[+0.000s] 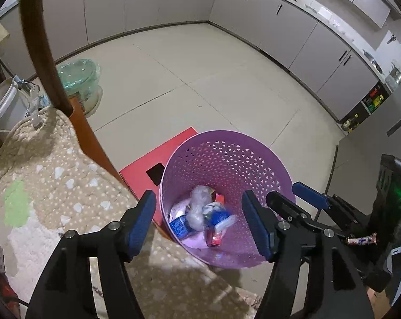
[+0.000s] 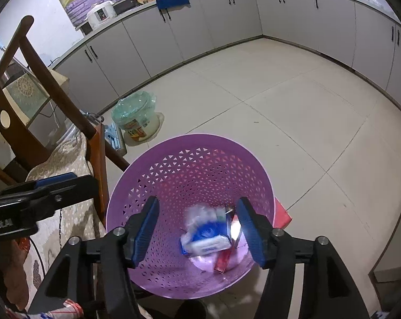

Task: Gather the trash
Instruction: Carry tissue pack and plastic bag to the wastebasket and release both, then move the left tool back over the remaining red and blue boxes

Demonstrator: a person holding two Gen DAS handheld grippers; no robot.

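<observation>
Left wrist view: both grippers, left gripper (image 1: 197,226) and right gripper (image 2: 196,230), are hovering with jaws wide apart and empty over the purple basket (image 1: 253,159), wrappers (image 1: 200,218) lying at its bottom.

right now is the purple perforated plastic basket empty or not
Not empty: the purple perforated plastic basket holds blue-white packets and a red wrapper at its bottom.
</observation>
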